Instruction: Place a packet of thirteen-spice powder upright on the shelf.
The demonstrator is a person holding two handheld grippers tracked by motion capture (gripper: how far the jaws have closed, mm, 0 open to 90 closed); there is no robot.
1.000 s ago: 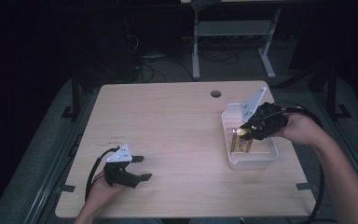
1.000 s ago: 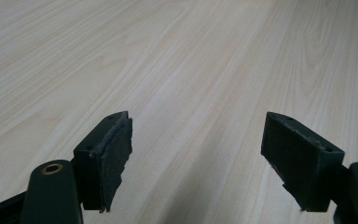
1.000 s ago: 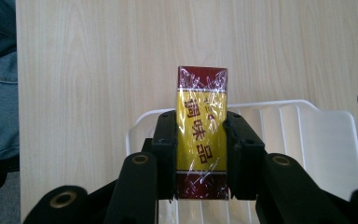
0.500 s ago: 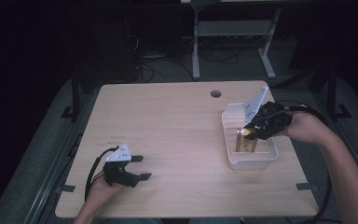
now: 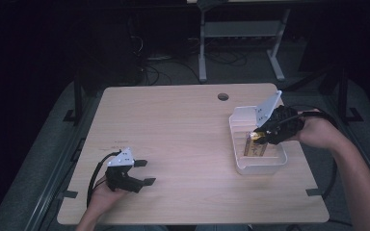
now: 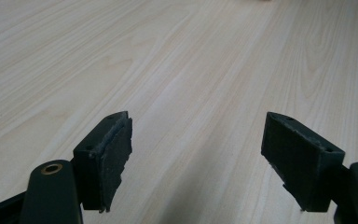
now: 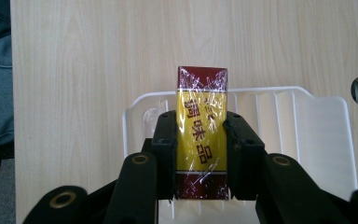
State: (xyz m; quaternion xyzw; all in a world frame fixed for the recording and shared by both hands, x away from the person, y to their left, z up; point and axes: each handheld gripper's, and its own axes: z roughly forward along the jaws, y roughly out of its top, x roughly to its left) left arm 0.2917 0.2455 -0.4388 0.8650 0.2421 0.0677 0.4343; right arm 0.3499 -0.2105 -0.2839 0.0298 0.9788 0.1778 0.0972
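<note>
We are holding the yellow-and-maroon wrapped seasoning packet (image 7: 201, 140) in the right hand-held gripper (image 5: 265, 137), pinching it across its narrow width, so its long axis is running straight out along the jaws. In the high view the packet is sitting low over the white plastic tray (image 5: 238, 126) at the right side of the desk (image 5: 183, 125), pointing toward the tray's near end. The left hand-held gripper (image 5: 142, 172) is resting spread and holding nothing at the near left, well apart from the tray, so the right hand is the nearer one.
</note>
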